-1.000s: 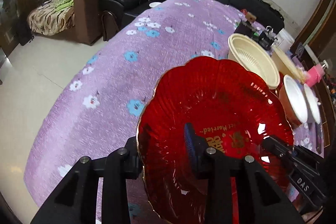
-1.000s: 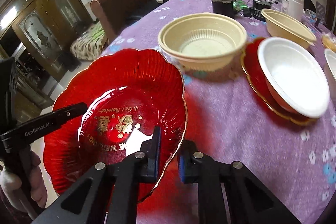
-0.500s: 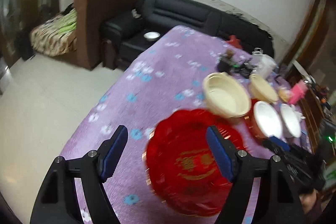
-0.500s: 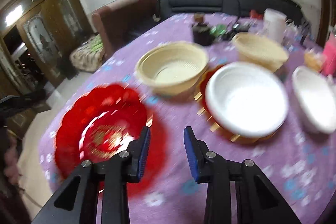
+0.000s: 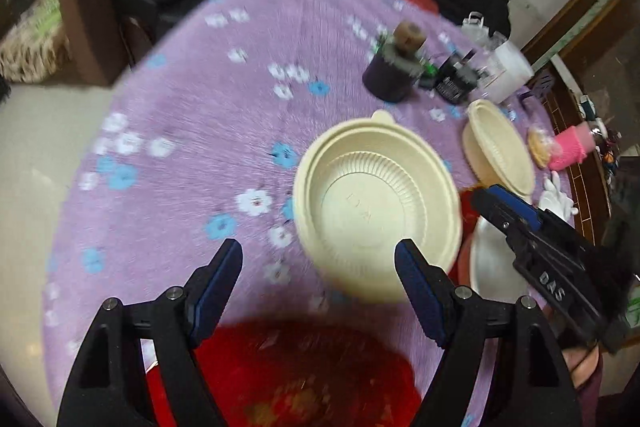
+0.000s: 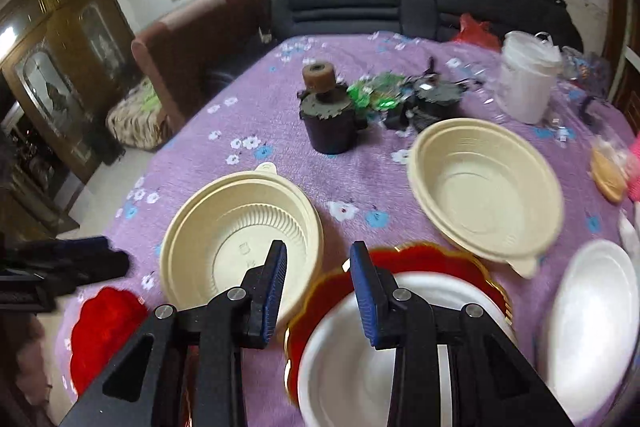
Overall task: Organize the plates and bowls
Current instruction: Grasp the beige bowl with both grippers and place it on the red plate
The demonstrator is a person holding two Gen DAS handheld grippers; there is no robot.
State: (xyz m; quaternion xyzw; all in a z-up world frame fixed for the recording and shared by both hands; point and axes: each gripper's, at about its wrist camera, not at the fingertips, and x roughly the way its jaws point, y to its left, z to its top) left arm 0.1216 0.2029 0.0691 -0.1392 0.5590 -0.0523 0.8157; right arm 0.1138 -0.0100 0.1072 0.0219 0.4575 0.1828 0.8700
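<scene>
My left gripper (image 5: pixel 318 267) is open and empty above the near rim of a cream ribbed bowl (image 5: pixel 376 211). A red scalloped plate (image 5: pixel 304 375) lies on the purple cloth below it, near the table edge. My right gripper (image 6: pixel 318 269) is open and empty, between that cream bowl (image 6: pixel 240 247) and a white bowl (image 6: pixel 360 367) that sits in a second red plate (image 6: pixel 424 259). A second cream bowl (image 6: pixel 484 187) stands farther right, and another white bowl (image 6: pixel 592 323) at the right edge. The first red plate (image 6: pixel 104 335) shows at lower left.
A dark pot with a brown spool (image 6: pixel 328 115), green wrappers, a white lidded tub (image 6: pixel 528 75) and a pink thing (image 5: pixel 572 147) clutter the far side of the table. A black sofa and a brown armchair stand beyond. The table edge (image 5: pixel 68 227) falls away at left.
Both grippers let go of the red plate, which now lies on the cloth. Both opened and moved forward toward the bowls.
</scene>
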